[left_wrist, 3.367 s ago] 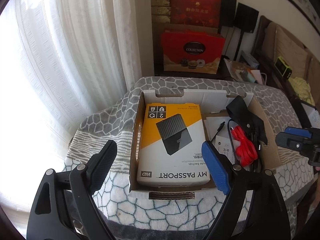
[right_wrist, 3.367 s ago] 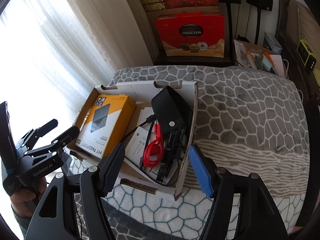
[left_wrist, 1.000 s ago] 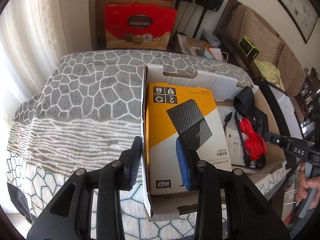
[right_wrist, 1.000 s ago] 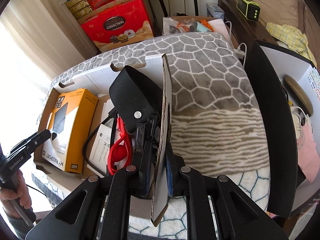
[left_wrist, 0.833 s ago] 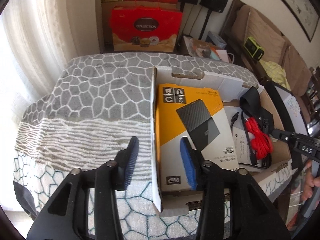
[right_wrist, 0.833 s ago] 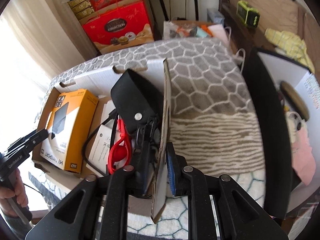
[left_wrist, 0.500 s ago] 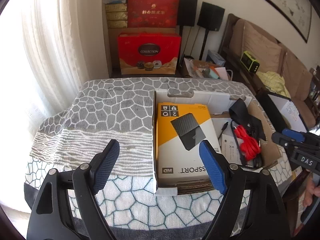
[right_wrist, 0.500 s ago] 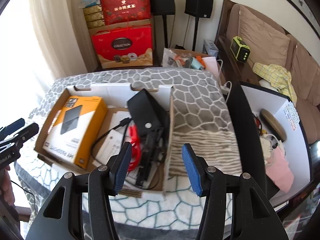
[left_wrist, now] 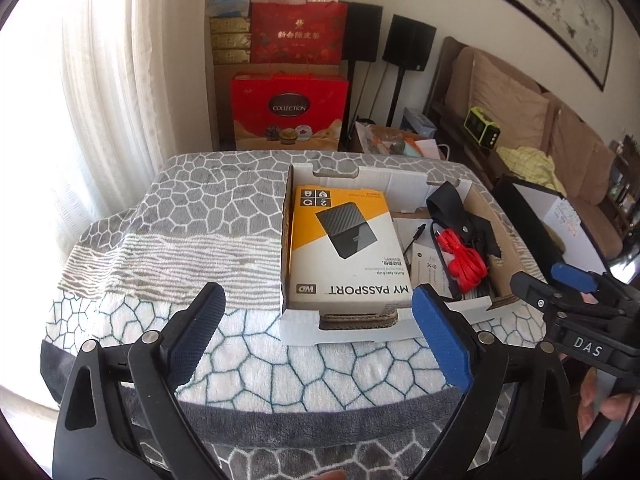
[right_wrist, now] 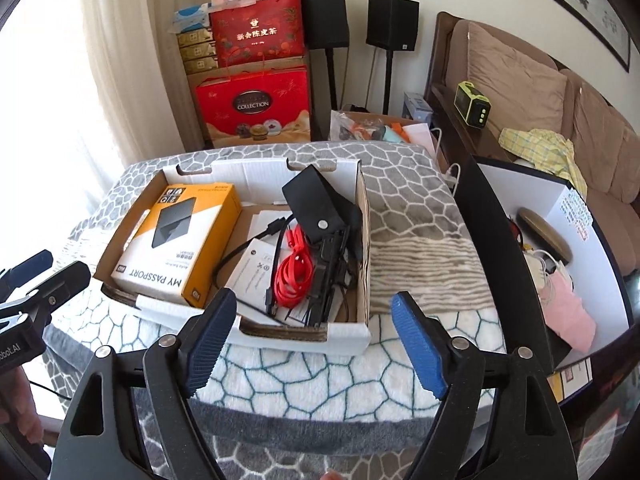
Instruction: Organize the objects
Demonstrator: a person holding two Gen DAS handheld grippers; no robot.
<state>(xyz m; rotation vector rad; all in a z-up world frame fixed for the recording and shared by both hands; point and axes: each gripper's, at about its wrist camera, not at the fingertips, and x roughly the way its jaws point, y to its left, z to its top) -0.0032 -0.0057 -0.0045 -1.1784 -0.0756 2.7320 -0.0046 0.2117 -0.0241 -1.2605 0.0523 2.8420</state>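
A shallow cardboard box rests on a patterned blanket. Inside lie a yellow-and-white hard drive package, a red cable, a black pouch and paper leaflets. My left gripper hovers before the box's near left corner, jaws opening, nothing between them. My right gripper hangs before the near right corner, jaws opening too and empty. Each gripper shows at the edge of the other's view.
Red gift boxes and two black speakers stand behind the table. A sofa with a yellow-green device is at right. An open white-lined box of odds and ends sits beside the table's right edge.
Both grippers let go of the box's side walls, opened wide and drew back and up. The box now rests free on the blanket.
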